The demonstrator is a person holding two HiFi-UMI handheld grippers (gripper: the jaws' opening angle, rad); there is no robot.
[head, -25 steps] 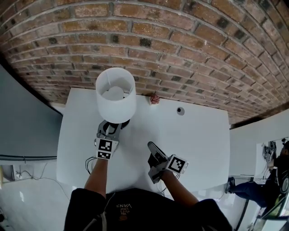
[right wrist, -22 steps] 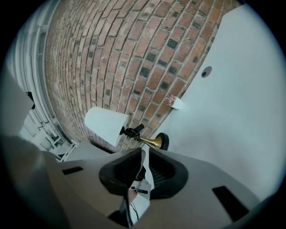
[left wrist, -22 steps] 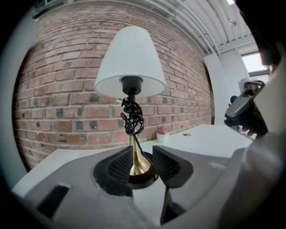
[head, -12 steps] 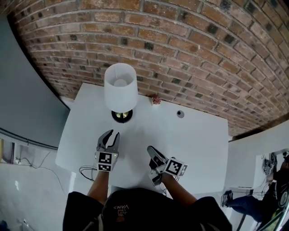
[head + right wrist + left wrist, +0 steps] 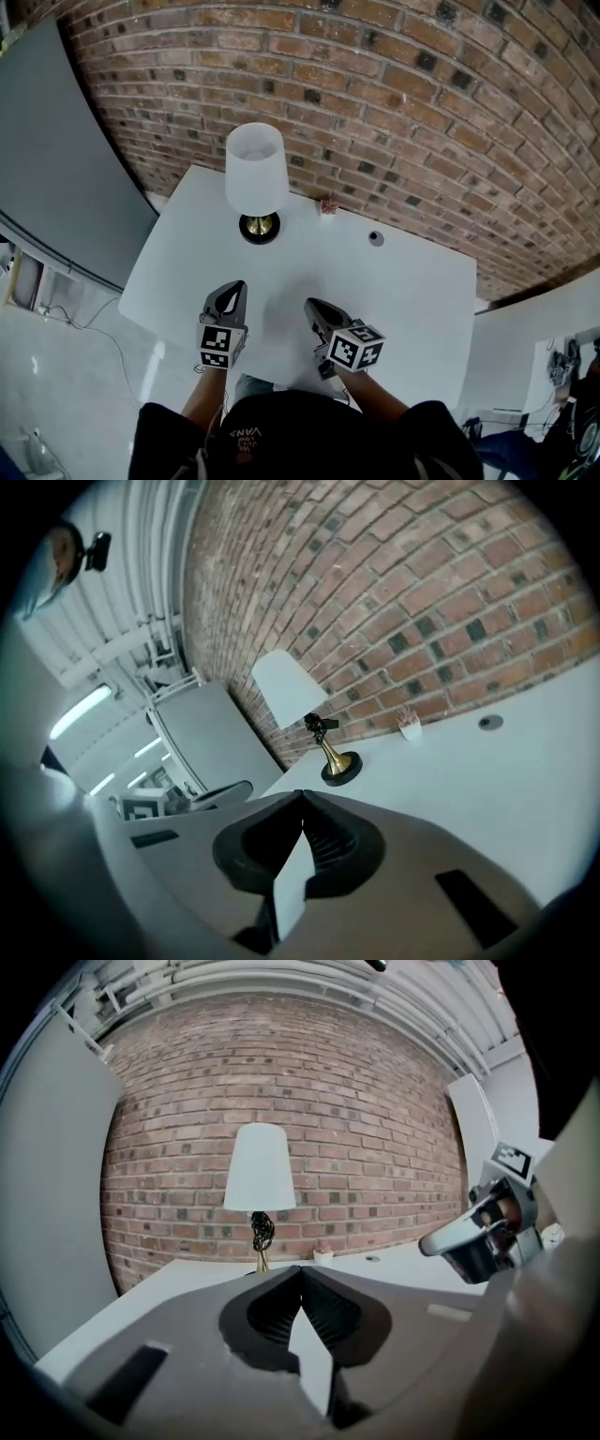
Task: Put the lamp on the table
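The lamp is standing upright on the white table, near the back edge and toward the left rear corner. Its white shade is sitting above a gold stem, and its dark round base is resting flat on the tabletop. The brick wall is running just behind the table. A small pot is sitting at the back edge just right of the lamp, and a small round fitting is lying farther right. The left gripper is being held over the front part of the table, well apart from the lamp, with its jaws pressed together and nothing between them. The right gripper is being held beside it, likewise with jaws together and gripping nothing. Both grippers are pointing toward the wall
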